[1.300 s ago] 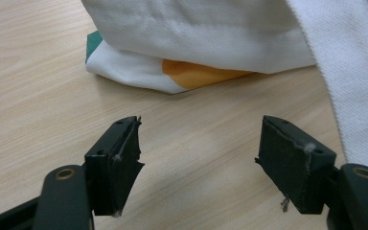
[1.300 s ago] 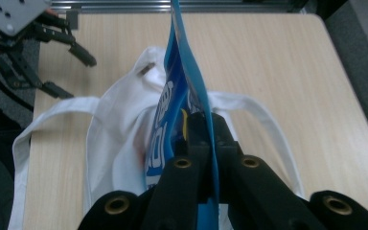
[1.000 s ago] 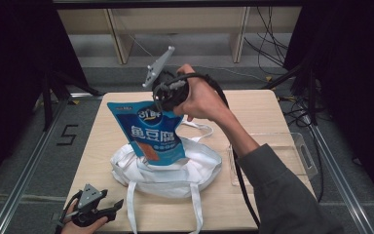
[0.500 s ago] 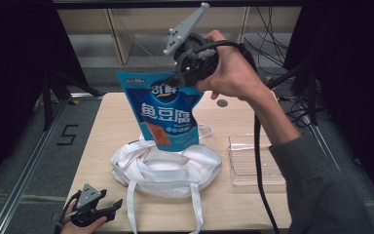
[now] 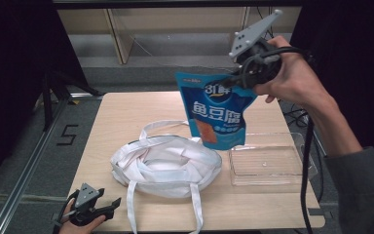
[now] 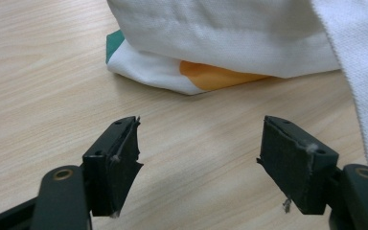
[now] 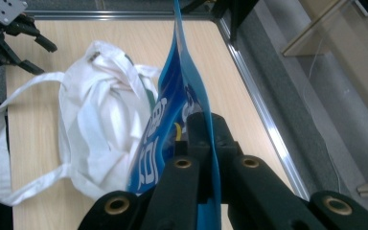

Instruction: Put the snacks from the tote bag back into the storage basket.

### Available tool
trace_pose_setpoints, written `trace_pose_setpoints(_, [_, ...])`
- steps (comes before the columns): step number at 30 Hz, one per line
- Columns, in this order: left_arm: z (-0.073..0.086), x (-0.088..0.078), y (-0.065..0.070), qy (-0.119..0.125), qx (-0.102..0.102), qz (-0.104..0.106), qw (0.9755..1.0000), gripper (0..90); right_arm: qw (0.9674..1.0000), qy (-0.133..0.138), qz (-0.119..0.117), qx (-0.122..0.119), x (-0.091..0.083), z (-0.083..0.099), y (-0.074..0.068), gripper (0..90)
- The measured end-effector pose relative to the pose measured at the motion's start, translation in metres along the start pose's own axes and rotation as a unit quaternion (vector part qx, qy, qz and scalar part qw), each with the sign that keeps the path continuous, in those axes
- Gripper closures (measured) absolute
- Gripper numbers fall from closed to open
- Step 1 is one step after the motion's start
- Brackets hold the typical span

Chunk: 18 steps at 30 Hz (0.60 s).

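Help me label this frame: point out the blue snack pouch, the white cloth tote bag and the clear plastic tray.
blue snack pouch (image 5: 217,116), high view, printed front
white cloth tote bag (image 5: 168,164), high view, crumpled body
clear plastic tray (image 5: 268,165), high view, bare floor

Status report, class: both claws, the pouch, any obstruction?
Right claw shut on blue plastic pouch, lifted above table. Left claw open, empty. White cloth bag below; nothing blocking.

Table (image 5: 126,109): light wood-grain top, rectangular, with bare board along its far edge and left side. On it: white cloth tote bag (image 5: 168,163), slumped and open at mid-table, two handle straps trailing toward the near edge, a third looping toward the far side; clear plastic tray (image 5: 268,165), just beside the bag on its right, lying flat near the right edge
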<state>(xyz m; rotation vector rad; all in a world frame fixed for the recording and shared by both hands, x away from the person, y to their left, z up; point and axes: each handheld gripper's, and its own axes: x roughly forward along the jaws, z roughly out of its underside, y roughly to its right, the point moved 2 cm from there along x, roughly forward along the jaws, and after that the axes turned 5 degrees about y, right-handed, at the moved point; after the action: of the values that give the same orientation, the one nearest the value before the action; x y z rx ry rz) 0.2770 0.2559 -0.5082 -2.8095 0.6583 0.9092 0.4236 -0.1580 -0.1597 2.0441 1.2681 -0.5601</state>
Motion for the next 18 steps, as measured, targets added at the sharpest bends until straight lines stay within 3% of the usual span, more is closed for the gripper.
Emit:
trace_pose_setpoints(1, [0.001, 0.002, 0.0, 0.003, -0.009, 0.006, 0.9999, 28.6, 1.0, -0.002, 0.005, 0.004, -0.006, 0.007, 0.002, 90.0])
trace_pose_setpoints(6, [0.001, 0.002, 0.001, 0.004, -0.014, 0.001, 0.9999, 27.4, 0.9995, -0.006, 0.02, 0.024, -0.023, 0.033, 0.01, 90.0])
trace_pose_setpoints(8, [0.001, 0.0, -0.002, -0.016, 0.012, -0.001, 0.9998, 27.4, 0.9992, -0.004, 0.027, 0.03, -0.027, 0.042, 0.013, 90.0])
trace_pose_setpoints(9, [0.001, 0.001, 0.0, -0.006, 0.0, -0.003, 1.0, 27.3, 0.9991, -0.007, 0.023, 0.035, -0.029, 0.048, 0.014, 90.0])
trace_pose_setpoints(14, [0.002, 0.003, 0.001, 0.0, -0.011, -0.003, 0.9999, 27.4, 0.9987, -0.015, 0.028, 0.04, -0.033, 0.067, 0.017, 90.0])
trace_pose_setpoints(18, [0.002, 0.003, 0.001, -0.002, -0.007, 0.001, 1.0, 27.4, 0.9986, -0.012, 0.022, 0.046, -0.035, 0.08, 0.018, 90.0])
